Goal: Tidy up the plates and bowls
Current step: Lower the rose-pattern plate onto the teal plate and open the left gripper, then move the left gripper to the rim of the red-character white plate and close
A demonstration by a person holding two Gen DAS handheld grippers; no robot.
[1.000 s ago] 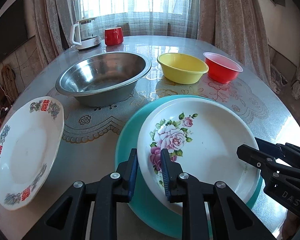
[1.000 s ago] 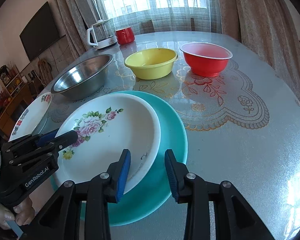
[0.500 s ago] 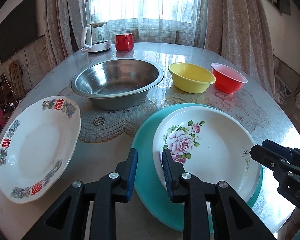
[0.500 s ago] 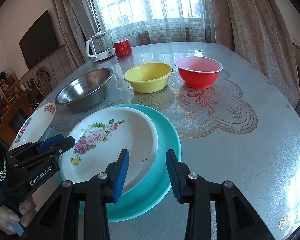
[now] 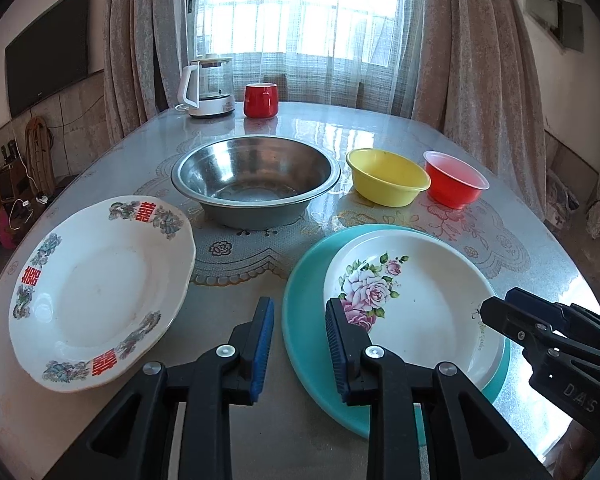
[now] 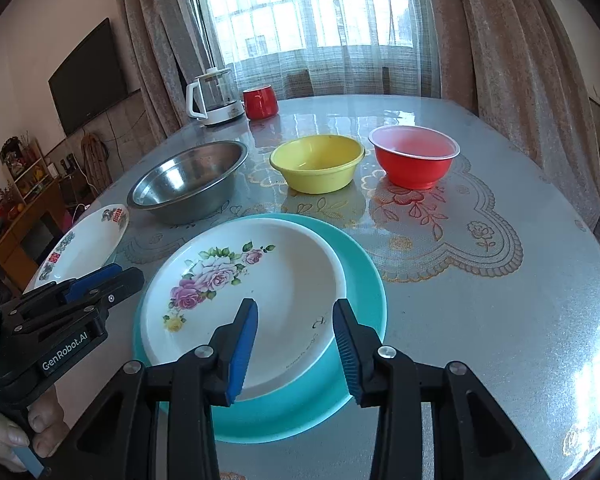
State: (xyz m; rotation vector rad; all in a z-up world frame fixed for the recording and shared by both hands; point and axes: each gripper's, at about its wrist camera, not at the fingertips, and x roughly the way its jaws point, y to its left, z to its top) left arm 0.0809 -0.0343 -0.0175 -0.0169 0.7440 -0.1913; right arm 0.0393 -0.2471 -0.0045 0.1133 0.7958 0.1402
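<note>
A white plate with pink roses [image 5: 420, 300] [image 6: 280, 280] lies on a larger teal plate [image 5: 300, 320] [image 6: 360, 272] at the table's near side. My left gripper [image 5: 299, 308] [image 6: 132, 276] hovers open over the teal plate's left rim with nothing between its fingers. Above the rose plate's near rim, my right gripper [image 6: 295, 308] [image 5: 496, 312] stands open and clear of it. A white plate with red characters [image 5: 100, 288] [image 6: 84, 248] lies to the left. Behind stand a steel bowl [image 5: 256, 184] [image 6: 188, 184], a yellow bowl [image 5: 388, 176] [image 6: 318, 164] and a red bowl [image 5: 454, 184] [image 6: 414, 156].
A glass kettle [image 5: 208, 88] and a red cup [image 5: 261, 100] stand at the table's far edge by the curtained window. The glossy table [image 6: 480, 300] has a lace-pattern cover. A hand [image 6: 16, 436] holds the left gripper at the near left edge.
Both grippers have drawn back and up from the rose plate, so more of the table shows. The left jaws have widened a little. The plates and bowls have not moved.
</note>
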